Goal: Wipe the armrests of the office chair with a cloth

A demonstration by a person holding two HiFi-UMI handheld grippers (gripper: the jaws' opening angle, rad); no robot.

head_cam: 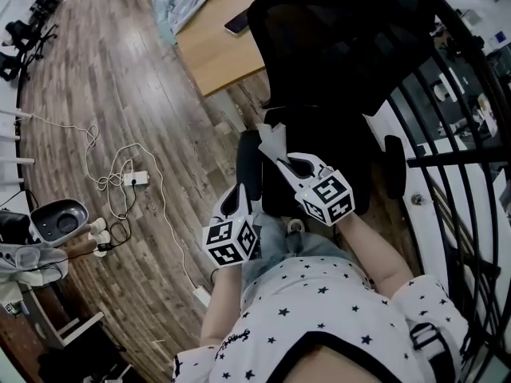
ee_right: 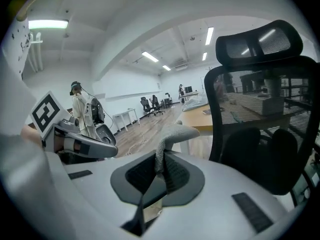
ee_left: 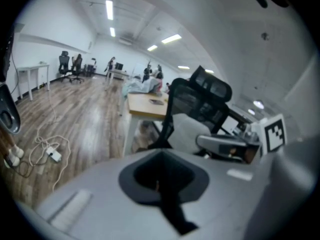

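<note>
Right hand-held gripper (ee_right: 159, 170): jaws pinching one edge of a small grey, rough-textured cloth (ee_right: 174, 133). The cloth is bunched. It rises as a narrow strip from between the jaws, then widens into a rounded fold that flops over just ahead of the tips. No stain or print is visible on it.

Left hand-held gripper (ee_left: 161, 181): jaws pressed together, nothing between them. It is just left of the right one and slightly nearer the person.

A black office chair with mesh back and headrest (ee_right: 262, 109) is close in front and to the right of the right hand-held gripper. In the head view the cloth hangs over the seat area; can't tell if it touches the chair.

One black padded armrest (head_cam: 249, 170) sits just ahead of the left hand-held gripper. The other black armrest (head_cam: 394, 166) is off to the right of the right hand-held gripper, apart from it.

A light wooden tabletop (head_cam: 215, 54) lies beyond the chair with a dark phone (head_cam: 238, 22) on it. White cables (head_cam: 120, 178) lie on the plank floor, well left of the left hand-held gripper.
</note>
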